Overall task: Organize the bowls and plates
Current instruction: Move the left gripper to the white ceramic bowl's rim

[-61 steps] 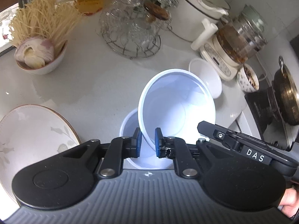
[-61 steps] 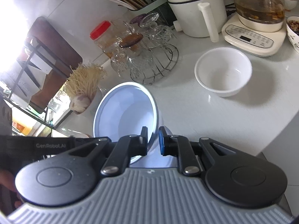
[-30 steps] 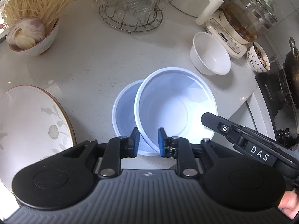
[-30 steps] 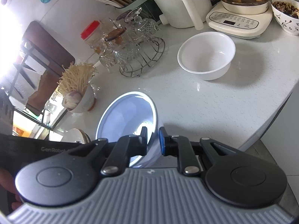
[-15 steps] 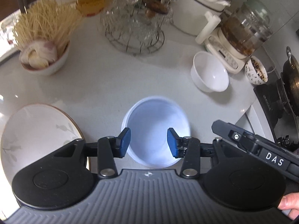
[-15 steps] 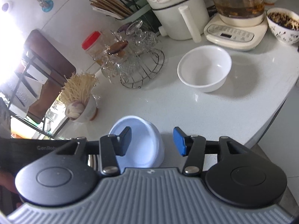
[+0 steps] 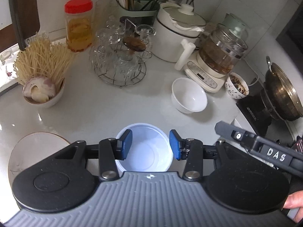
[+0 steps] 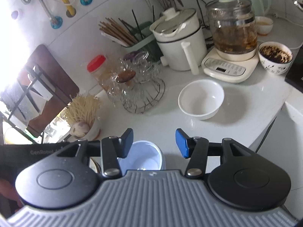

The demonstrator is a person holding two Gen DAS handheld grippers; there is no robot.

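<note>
A white kitchen counter (image 7: 106, 111), seen from two hand-held grippers. At the near left edge lies a gold-rimmed plate (image 7: 37, 147). Farther back on the left, a bowl of dry noodles and garlic (image 7: 44, 92) stands apart from everything else. In the near centre sits the pale blue bowl (image 7: 145, 151), apparently nested in a second one, though only one rim is clear. The left gripper (image 7: 150, 147) hangs above it, jaws parted and empty, the blue pads clear of the rim. The right gripper (image 8: 154, 143) hovers just right of the same bowl, jaws likewise apart and holding nothing. Both sets of jaws have just been opening, with no bowl between them. Right of centre, farther away, an empty white bowl (image 7: 189, 96) rests near a glass kettle (image 7: 221, 56). The stacking step looks finished. Next, probably, one gripper must reach right and far to take the white bowl by its rim.
</note>
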